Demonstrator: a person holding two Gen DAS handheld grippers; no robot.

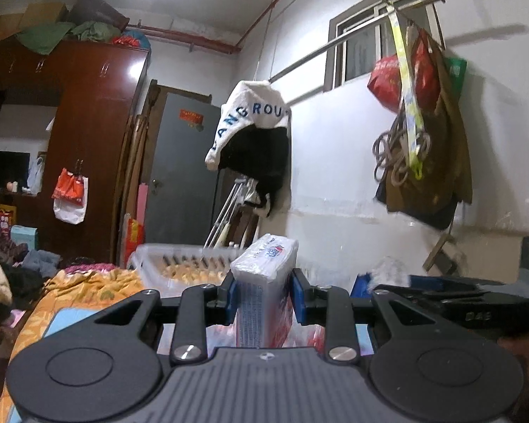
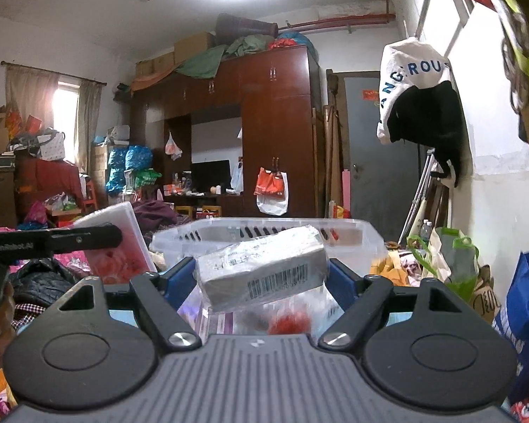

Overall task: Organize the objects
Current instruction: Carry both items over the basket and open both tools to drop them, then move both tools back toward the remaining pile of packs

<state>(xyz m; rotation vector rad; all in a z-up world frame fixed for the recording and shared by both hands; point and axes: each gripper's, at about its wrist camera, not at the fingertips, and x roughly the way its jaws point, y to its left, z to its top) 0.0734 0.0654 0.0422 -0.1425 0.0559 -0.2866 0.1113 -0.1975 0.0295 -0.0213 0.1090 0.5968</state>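
My left gripper is shut on a white tissue pack with blue and red print, which stands upright between the blue pads. The right wrist view shows that pack from the side at the left, held in the air. My right gripper is shut on a grey wrapped box with a barcode, tilted between its widely spaced blue pads. A clear plastic basket stands just beyond both grippers, also visible as the basket in the left wrist view. The right gripper's body shows at the right.
An orange quilt covers the bed below the basket. A white and black jacket and bags hang on the right wall. A dark wardrobe and grey door stand at the back. Green and blue bags sit right.
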